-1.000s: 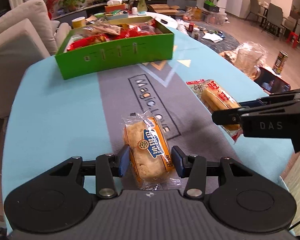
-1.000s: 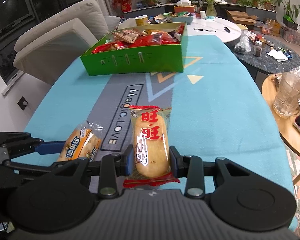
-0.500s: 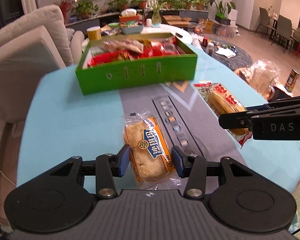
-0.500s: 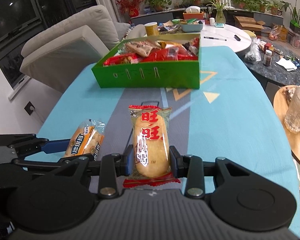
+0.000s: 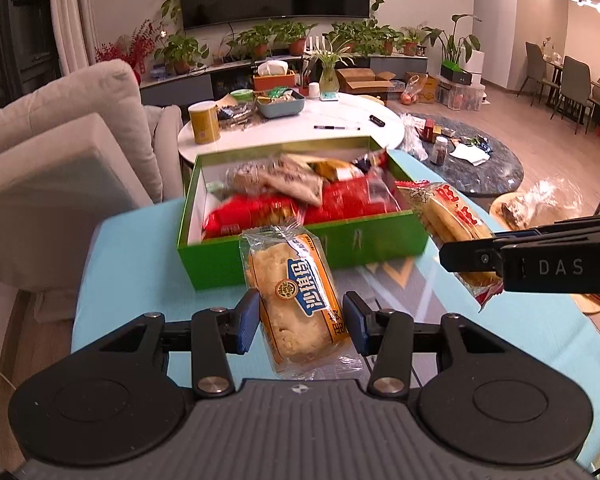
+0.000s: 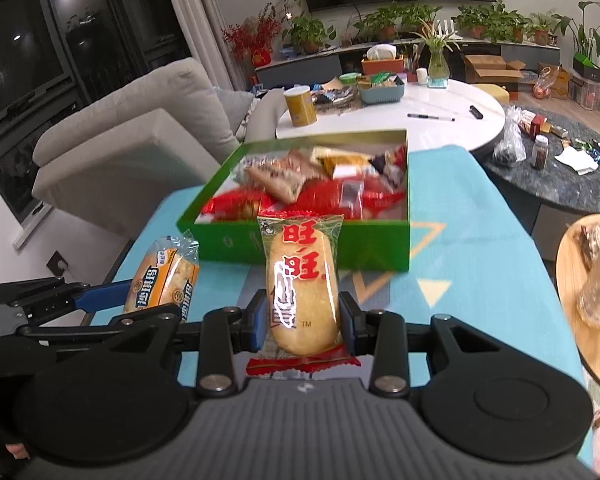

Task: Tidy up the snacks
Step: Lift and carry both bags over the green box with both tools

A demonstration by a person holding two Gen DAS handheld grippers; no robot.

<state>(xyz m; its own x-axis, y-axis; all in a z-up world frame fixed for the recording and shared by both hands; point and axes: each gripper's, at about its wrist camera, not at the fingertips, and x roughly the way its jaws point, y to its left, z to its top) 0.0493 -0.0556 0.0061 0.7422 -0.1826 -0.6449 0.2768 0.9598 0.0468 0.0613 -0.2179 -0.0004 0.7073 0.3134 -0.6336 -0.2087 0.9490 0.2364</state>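
Observation:
My left gripper (image 5: 300,322) is shut on an orange-and-blue wrapped cake snack (image 5: 294,300), held above the teal table mat. My right gripper (image 6: 303,322) is shut on a yellow rice cracker pack with red characters (image 6: 302,284). Each held snack also shows in the other view: the cracker pack (image 5: 454,224) at right, the cake snack (image 6: 162,278) at left. The green snack box (image 5: 300,252), full of red and brown packets, lies just ahead of both grippers; it also shows in the right wrist view (image 6: 312,246).
A white round table (image 5: 292,132) with a yellow can (image 5: 204,122) and a blue tray stands behind the box. A grey sofa (image 5: 60,160) is at left. A wooden side table with a glass (image 6: 592,272) is at right. A dark rug lies beyond.
Both grippers have lifted their snacks off the mat and moved forward toward the green box, which now looms much closer. Both stay shut on their snacks.

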